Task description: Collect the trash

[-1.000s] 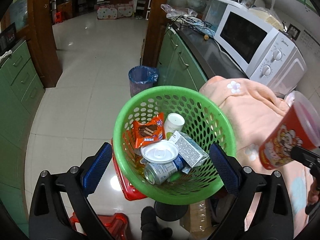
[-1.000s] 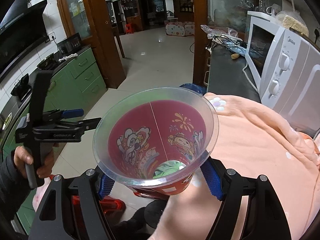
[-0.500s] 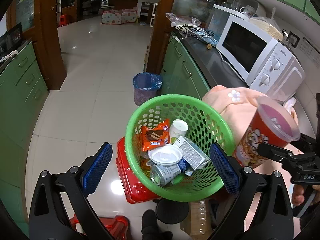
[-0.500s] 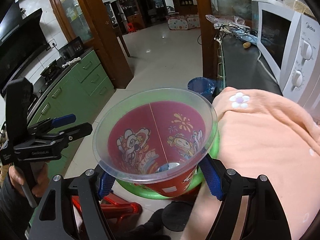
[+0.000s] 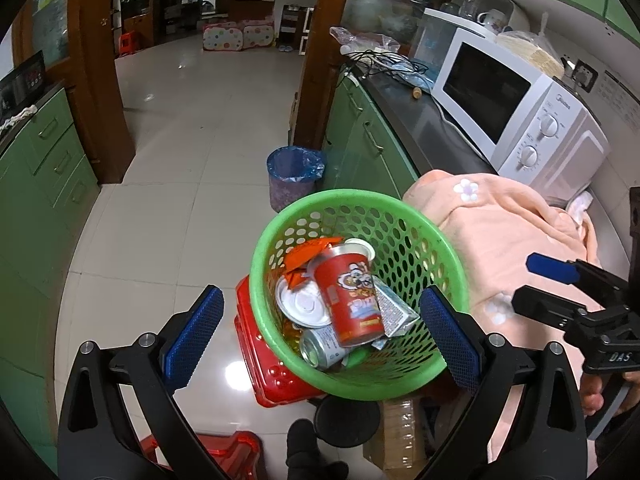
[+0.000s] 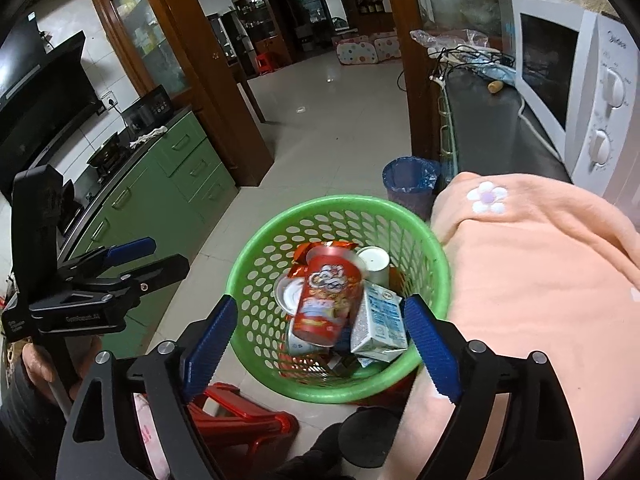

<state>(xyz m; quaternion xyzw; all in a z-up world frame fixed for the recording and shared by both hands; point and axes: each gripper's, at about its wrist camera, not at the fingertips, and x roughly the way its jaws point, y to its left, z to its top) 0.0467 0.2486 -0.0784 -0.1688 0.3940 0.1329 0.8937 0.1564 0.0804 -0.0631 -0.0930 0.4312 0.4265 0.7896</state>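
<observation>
Jaws of the right gripper [image 6: 320, 344] stood apart with nothing clamped, having just been opening; the blue pads flanked the near rim of the green basket [image 6: 256, 276] without pressing on it. Jaws of the left gripper [image 5: 320, 334] likewise stood wide apart and held nothing, the basket [image 5: 420, 224] lying between and beyond the pads in that view.

Inside the basket, the red cartoon-printed cup [image 6: 326, 300] lay on its side on top of the other trash, its rim toward the far wall. In the left wrist view the same cup [image 5: 348, 300] lay tilted across the pile. Beneath and beside it were a drink can [image 5: 320, 346], a white round lid [image 5: 302, 304], a small drink carton [image 6: 378, 322], an orange snack wrapper [image 5: 308, 256] and a small white cup [image 6: 374, 260].

The basket sat above a red plastic stool [image 5: 264, 364] on the tiled floor [image 5: 180, 168]. Immediately to its right lay a peach fleece cloth [image 6: 532, 280] with a flower patch. Beyond the basket stood a bin lined with a blue bag [image 5: 294, 178], against the green cabinets [image 5: 360, 148]. A white microwave [image 5: 516, 112] stood on the dark desk [image 5: 420, 124] further back. Each view showed the other gripper at its edge, carried in a hand [image 6: 36, 362].
</observation>
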